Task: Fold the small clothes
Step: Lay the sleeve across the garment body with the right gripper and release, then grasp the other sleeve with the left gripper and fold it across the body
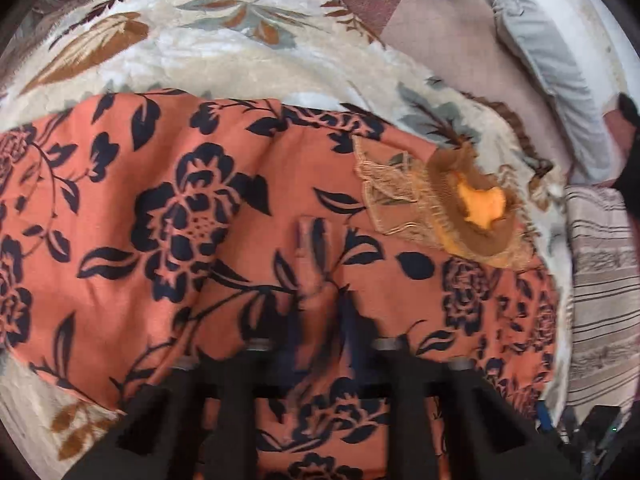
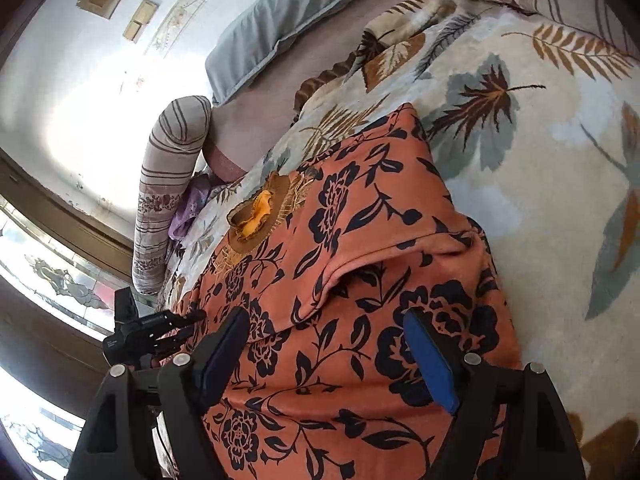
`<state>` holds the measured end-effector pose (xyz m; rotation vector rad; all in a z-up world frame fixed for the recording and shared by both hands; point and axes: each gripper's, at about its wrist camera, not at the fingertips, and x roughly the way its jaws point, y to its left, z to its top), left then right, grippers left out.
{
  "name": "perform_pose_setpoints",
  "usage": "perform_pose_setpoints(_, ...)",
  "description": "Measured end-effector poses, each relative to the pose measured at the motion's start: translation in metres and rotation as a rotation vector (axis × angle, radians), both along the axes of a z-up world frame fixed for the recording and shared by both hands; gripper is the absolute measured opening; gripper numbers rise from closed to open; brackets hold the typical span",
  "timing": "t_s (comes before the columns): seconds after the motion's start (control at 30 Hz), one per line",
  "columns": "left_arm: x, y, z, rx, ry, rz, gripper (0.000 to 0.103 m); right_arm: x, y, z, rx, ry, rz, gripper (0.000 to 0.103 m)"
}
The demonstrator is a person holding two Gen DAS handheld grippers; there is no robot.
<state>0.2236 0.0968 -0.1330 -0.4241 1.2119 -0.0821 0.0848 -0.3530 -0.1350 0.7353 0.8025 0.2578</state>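
An orange garment with a dark navy flower print (image 1: 168,216) lies spread on the leaf-patterned blanket (image 1: 200,52). Its collar has a brown trim with a gold-thread patch and a yellow lining (image 1: 476,204). My left gripper (image 1: 320,300) is shut on a fold of this garment; the cloth bunches between its blurred fingers. In the right wrist view the same garment (image 2: 360,240) lies with a fold across its middle. My right gripper (image 2: 328,320) is open, its blue pads (image 2: 432,364) hovering over the cloth. The left gripper also shows there at the garment's edge (image 2: 188,322).
A grey pillow (image 2: 272,20) and a striped bolster (image 2: 168,184) lie at the head of the bed. A purple cloth (image 2: 188,208) sits beside the bolster. The white wall and a window (image 2: 52,280) are beyond the bed's edge.
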Motion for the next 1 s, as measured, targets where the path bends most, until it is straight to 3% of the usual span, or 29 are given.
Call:
perform_pose_setpoints(0.1, -0.009, 0.011, 0.025, -0.024, -0.104, 0.043, 0.006, -0.001, -0.004, 0.000, -0.004, 0.001, -0.015, 0.082)
perform_pose_setpoints(0.17, -0.027, 0.016, 0.053, 0.022, -0.229, 0.078, 0.006, -0.003, -0.009, 0.006, -0.001, -0.014, -0.037, 0.082)
perform_pose_setpoints(0.2, -0.033, 0.018, 0.056, 0.024, -0.250, 0.081, 0.006, -0.004, -0.013, 0.011, 0.005, -0.026, -0.046, 0.082)
perform_pose_setpoints(0.23, -0.034, 0.017, 0.051, 0.021, -0.231, 0.061, 0.006, -0.002, -0.017, 0.014, 0.013, -0.035, -0.049, 0.082)
perform_pose_setpoints(0.3, -0.030, 0.009, 0.030, 0.109, -0.169, 0.032, 0.006, 0.008, -0.022, 0.020, 0.022, -0.034, -0.052, 0.082)
perform_pose_setpoints(0.37, -0.027, 0.005, 0.007, 0.137, -0.114, 0.009, 0.007, 0.024, -0.023, 0.027, 0.039, -0.023, -0.044, 0.083)
perform_pose_setpoints(0.5, -0.028, 0.003, 0.000, 0.146, -0.129, 0.013, 0.008, 0.066, -0.016, 0.033, 0.146, -0.030, 0.057, 0.085)
perform_pose_setpoints(0.57, -0.026, 0.006, -0.001, 0.128, -0.116, 0.016, 0.008, 0.100, -0.020, 0.002, 0.233, 0.079, 0.087, 0.093)
perform_pose_setpoints(0.63, -0.022, 0.005, -0.002, 0.117, -0.112, 0.019, 0.010, 0.115, -0.032, -0.030, 0.256, 0.206, -0.001, 0.087)
perform_pose_setpoints(0.8, -0.023, 0.004, -0.003, 0.131, -0.133, -0.003, 0.010, 0.125, -0.029, 0.017, 0.266, 0.041, 0.042, 0.089)
perform_pose_setpoints(0.87, -0.025, 0.004, -0.002, 0.126, -0.137, -0.002, 0.010, 0.143, -0.032, 0.010, 0.236, 0.058, 0.018, 0.094)
perform_pose_setpoints(0.93, -0.026, 0.006, -0.002, 0.107, -0.140, -0.001, 0.010, 0.167, -0.043, -0.028, 0.166, 0.186, -0.029, 0.092)
perform_pose_setpoints(1.0, -0.029, 0.008, 0.003, 0.104, -0.144, -0.025, 0.015, 0.159, -0.051, -0.026, 0.241, 0.128, -0.086, 0.092)
